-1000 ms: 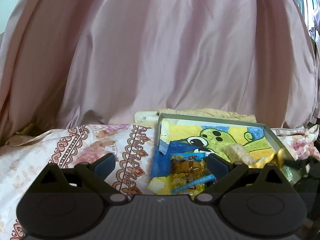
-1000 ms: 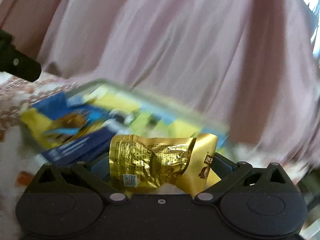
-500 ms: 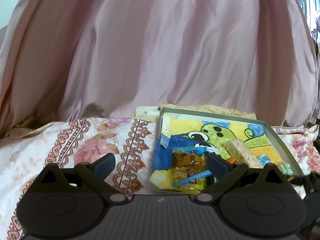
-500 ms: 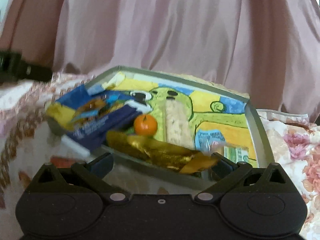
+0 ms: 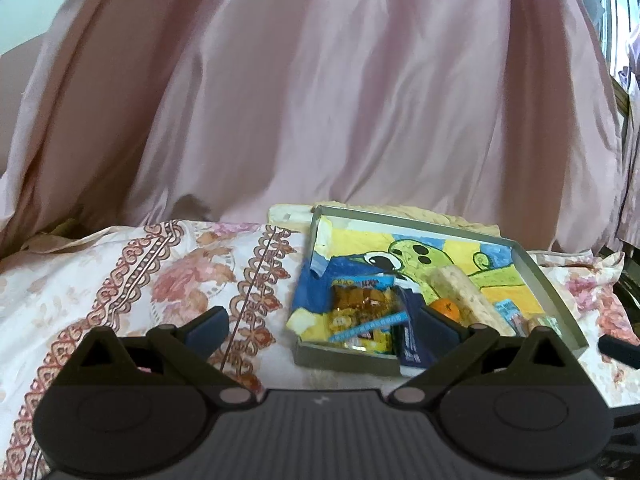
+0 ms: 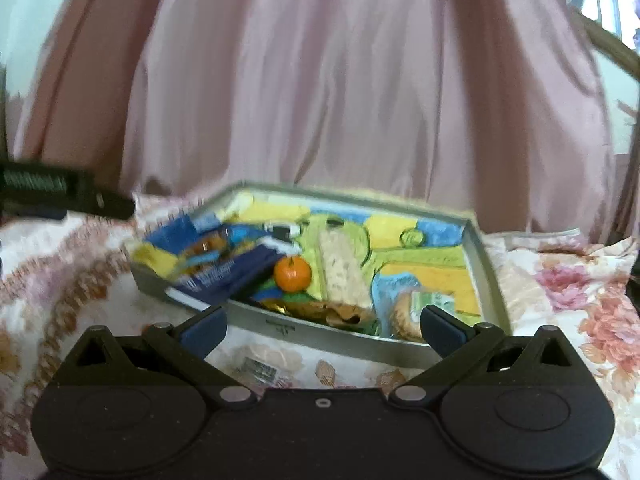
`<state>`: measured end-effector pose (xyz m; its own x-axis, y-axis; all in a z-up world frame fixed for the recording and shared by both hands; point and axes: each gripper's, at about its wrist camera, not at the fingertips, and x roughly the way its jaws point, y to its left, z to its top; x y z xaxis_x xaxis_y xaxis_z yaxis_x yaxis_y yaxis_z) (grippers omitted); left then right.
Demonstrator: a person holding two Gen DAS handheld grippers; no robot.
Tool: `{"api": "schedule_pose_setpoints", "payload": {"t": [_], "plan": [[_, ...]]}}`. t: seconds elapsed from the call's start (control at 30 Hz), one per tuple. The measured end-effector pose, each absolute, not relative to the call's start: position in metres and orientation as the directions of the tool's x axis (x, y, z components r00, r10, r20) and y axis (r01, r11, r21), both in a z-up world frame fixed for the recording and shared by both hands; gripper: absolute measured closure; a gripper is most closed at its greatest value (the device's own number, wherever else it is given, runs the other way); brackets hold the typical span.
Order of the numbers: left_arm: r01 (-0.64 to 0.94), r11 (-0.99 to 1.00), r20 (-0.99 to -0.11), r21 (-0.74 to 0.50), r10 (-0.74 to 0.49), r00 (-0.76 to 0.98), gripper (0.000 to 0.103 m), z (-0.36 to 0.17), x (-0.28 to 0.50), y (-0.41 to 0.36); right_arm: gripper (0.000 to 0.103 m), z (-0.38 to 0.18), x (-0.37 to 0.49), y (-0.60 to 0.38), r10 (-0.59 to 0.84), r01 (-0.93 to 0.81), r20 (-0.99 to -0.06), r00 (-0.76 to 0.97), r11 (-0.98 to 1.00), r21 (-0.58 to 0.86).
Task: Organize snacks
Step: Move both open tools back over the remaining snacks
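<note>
We judge the sorting well along: the tray [image 6: 486, 264], in the middle of the right wrist view, already holds a dark blue packet [image 6: 224, 276], an orange [image 6: 292, 273], a pale rice bar [image 6: 342, 270], a gold wrapper [image 6: 320, 309] at its near rim and a small green packet [image 6: 434, 300]. One small packet [image 6: 260, 367] lies on the floral cloth [image 6: 580, 300] below the tray, so we think something is left.

Our right gripper [image 6: 322, 326] has its jaws spread wide and holds nothing; a second ago it clamped the gold wrapper, which now lies in the tray. Our left gripper [image 5: 322, 326] is likewise wide apart and empty, lower centre of its view, unchanged, with the tray [image 5: 560, 300] at centre right.
</note>
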<state>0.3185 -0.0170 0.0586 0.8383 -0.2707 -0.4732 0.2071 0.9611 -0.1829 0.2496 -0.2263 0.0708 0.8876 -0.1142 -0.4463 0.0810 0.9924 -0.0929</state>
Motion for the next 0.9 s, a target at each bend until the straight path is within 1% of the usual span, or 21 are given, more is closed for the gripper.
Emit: {"api": "schedule_pose_setpoints", "payload": {"t": [0.13,0.23,0.4,0.63,0.9], "plan": [[0.203,0.964,-0.47,-0.17,-0.26,0.844,0.001,0.06,0.293,-0.016,0.001,0.086,0.22,-0.223,-0.101,0.087,-0.398,0.912,0.995,-0.054],[0.199,0.965,-0.471,-0.17,-0.256,0.844,0.001,0.06,0.272,-0.013,0.001,0.094,0.198,-0.218,-0.105,0.086,-0.37,0.923,0.994,-0.066],[0.198,0.969,-0.477,-0.144,-0.244,0.845,0.001,0.058,0.238,-0.01,0.001,0.098,0.165,-0.209,-0.108,0.091,-0.354,0.929,0.994,-0.066],[0.198,0.974,-0.503,-0.112,-0.228,0.834,0.001,0.051,0.193,-0.002,0.001,0.089,0.124,-0.192,-0.126,0.112,-0.382,0.915,0.992,-0.057],[0.218,0.974,-0.554,-0.064,-0.216,0.804,0.001,0.03,0.158,0.004,0.001,0.067,0.087,-0.177,-0.128,0.123,-0.476,0.87,0.992,-0.043]]}}
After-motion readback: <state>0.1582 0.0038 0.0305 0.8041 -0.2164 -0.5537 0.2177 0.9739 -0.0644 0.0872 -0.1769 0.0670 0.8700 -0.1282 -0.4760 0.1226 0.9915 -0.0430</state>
